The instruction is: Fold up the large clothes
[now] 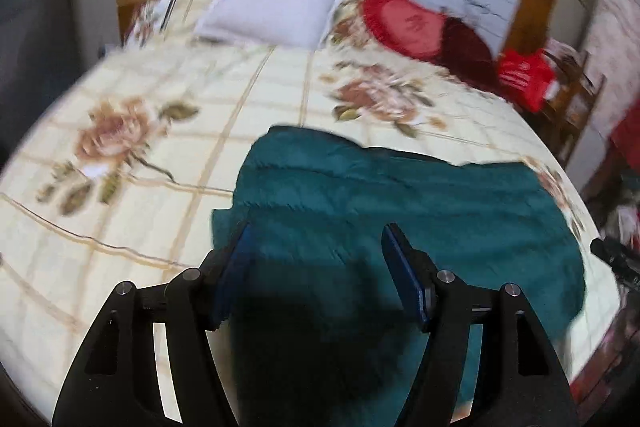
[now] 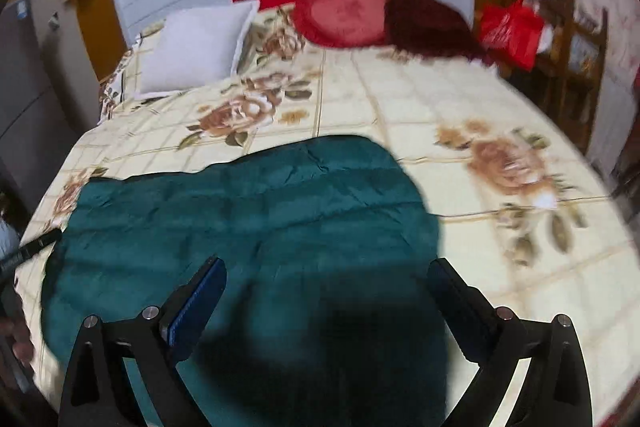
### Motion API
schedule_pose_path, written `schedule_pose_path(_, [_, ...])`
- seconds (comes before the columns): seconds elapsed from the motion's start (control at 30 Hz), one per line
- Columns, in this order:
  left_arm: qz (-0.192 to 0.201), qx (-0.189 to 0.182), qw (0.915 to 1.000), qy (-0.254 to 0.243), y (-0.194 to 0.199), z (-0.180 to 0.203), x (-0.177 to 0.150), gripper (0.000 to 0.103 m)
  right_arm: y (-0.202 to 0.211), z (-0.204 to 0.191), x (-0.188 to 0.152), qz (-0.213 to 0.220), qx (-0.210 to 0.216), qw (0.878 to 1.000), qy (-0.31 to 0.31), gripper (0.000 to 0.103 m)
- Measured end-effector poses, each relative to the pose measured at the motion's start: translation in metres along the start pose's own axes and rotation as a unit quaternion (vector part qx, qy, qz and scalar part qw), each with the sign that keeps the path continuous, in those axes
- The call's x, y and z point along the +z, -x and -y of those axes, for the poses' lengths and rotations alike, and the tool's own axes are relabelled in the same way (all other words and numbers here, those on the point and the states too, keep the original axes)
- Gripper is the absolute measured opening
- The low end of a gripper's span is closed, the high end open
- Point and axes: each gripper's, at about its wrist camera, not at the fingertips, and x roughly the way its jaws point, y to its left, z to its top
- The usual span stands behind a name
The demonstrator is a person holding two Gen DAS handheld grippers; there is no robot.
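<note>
A large teal quilted garment (image 1: 400,211) lies spread on the floral bed cover (image 1: 152,99), near the bed's front edge. It also shows in the right wrist view (image 2: 248,219). My left gripper (image 1: 316,231) is open and empty, hovering above the garment's left part. My right gripper (image 2: 326,267) is open and empty, hovering above the garment's right part. The tip of the other gripper (image 2: 36,247) shows at the left edge of the right wrist view. The near part of the garment is in dark shadow.
A white pillow (image 1: 272,3), a red round cushion (image 1: 408,23) and a dark red blanket (image 1: 468,51) lie at the head of the bed. A red bag (image 1: 524,75) sits on a wooden chair (image 2: 568,67) to the right. The wall stands behind.
</note>
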Motion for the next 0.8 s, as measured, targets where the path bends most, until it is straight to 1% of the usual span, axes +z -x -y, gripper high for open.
schedule_pose_path(0.03, [0.003, -0.001, 0.9999, -0.010, 0.012, 0.005, -0.004, 0.083, 0.026, -0.003, -0.010, 0.005, -0.003, 1.000, 0.002, 0.101])
schedule_pose_path(0.07, [0.009, -0.005, 0.9996, -0.025, 0.029, 0.012, -0.012, 0.093, 0.046, -0.007, -0.019, 0.008, -0.003, 1.000, 0.002, 0.101])
schedule_pose_path(0.1, [0.015, -0.008, 0.9990, -0.042, 0.048, 0.019, -0.023, 0.095, 0.063, -0.011, -0.028, 0.010, -0.002, 1.000, 0.003, 0.101])
schedule_pose_path(0.13, [0.019, -0.006, 0.9981, -0.059, 0.064, 0.025, -0.035, 0.096, 0.081, -0.017, -0.039, 0.013, -0.003, 1.000, 0.007, 0.101])
schedule_pose_path(0.17, [0.017, -0.004, 0.9977, -0.065, 0.072, 0.028, -0.042, 0.096, 0.099, -0.023, -0.051, 0.018, -0.006, 1.000, 0.014, 0.101])
schedule_pose_path(0.2, [0.007, -0.004, 0.9976, -0.069, 0.085, 0.032, -0.057, 0.096, 0.114, -0.028, -0.062, 0.022, -0.009, 1.000, 0.020, 0.101])
schedule_pose_path(0.3, [-0.030, -0.014, 0.9970, -0.070, 0.103, 0.036, -0.088, 0.096, 0.154, -0.041, -0.097, 0.032, -0.010, 0.999, 0.022, 0.101])
schedule_pose_path(0.37, [-0.032, -0.025, 0.9971, -0.064, 0.120, 0.038, -0.109, 0.096, 0.175, -0.047, -0.118, 0.036, -0.003, 0.999, 0.016, 0.101])
schedule_pose_path(0.47, [-0.021, -0.007, 0.9972, -0.071, 0.144, 0.049, -0.131, 0.096, 0.197, -0.052, -0.141, 0.041, 0.003, 0.999, 0.011, 0.101])
schedule_pose_path(0.57, [-0.001, 0.007, 0.9967, -0.081, 0.166, 0.060, -0.146, 0.096, 0.216, -0.057, -0.157, 0.045, 0.015, 0.999, 0.005, 0.101])
schedule_pose_path(0.67, [0.011, 0.032, 0.9963, -0.080, 0.182, 0.067, -0.151, 0.096, 0.233, -0.063, -0.166, 0.052, 0.014, 0.998, 0.013, 0.101])
schedule_pose_path(0.73, [0.006, 0.021, 0.9974, -0.069, 0.186, 0.065, -0.150, 0.096, 0.240, -0.065, -0.172, 0.057, 0.012, 0.998, 0.020, 0.101])
schedule_pose_path(0.8, [-0.003, 0.003, 0.9986, -0.053, 0.189, 0.062, -0.147, 0.096, 0.246, -0.066, -0.176, 0.057, 0.012, 0.998, 0.021, 0.101])
